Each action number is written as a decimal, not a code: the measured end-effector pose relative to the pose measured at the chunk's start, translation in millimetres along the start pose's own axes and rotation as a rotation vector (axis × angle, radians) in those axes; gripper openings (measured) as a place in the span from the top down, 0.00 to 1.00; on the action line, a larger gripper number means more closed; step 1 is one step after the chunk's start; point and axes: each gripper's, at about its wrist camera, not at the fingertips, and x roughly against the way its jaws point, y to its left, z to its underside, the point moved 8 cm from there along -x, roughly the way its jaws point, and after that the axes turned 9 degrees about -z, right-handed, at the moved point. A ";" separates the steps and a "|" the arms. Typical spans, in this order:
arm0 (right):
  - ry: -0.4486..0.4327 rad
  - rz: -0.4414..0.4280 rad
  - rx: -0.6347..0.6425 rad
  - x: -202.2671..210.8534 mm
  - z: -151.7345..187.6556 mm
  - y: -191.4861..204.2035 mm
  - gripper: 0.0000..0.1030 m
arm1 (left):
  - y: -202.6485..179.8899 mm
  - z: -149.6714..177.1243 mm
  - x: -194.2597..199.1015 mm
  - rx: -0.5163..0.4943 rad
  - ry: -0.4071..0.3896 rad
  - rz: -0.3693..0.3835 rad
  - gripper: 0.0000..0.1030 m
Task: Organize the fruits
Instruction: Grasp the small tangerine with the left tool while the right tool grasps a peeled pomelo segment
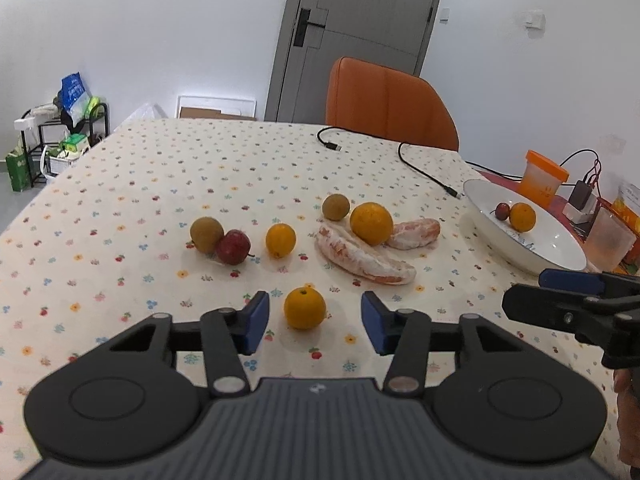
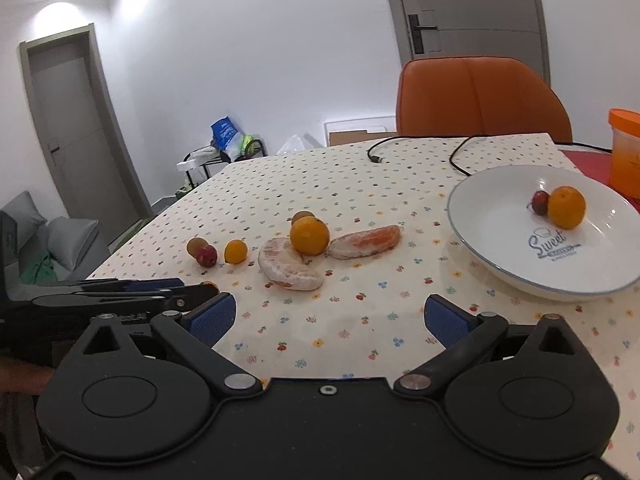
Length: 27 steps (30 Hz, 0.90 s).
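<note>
My left gripper is open, its blue pads either side of a small orange on the table, not touching it. Behind lie a brown fruit, a red fruit, a small orange, a brown fruit, a larger orange and two peeled pomelo wedges. The white plate at right holds a red fruit and an orange. My right gripper is open and empty over bare cloth, left of the plate.
Two black cables lie at the table's back. An orange-lidded tub, a charger and a plastic cup stand beyond the plate. An orange chair sits behind the table. The right gripper shows in the left wrist view.
</note>
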 end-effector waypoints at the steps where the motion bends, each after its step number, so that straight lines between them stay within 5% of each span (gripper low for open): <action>1: 0.001 -0.003 0.005 -1.7 -0.8 1.0 0.03 | 0.0 0.9 -2.9 -0.001 0.009 -0.002 0.68; 4: 0.004 -0.016 0.015 -7.0 -3.7 3.4 0.04 | 1.7 2.8 -8.8 0.008 0.033 -0.015 0.78; 27: 0.087 -0.072 0.059 -69.9 -15.1 17.5 0.12 | 47.4 -12.3 -3.3 0.070 -0.010 -0.077 0.78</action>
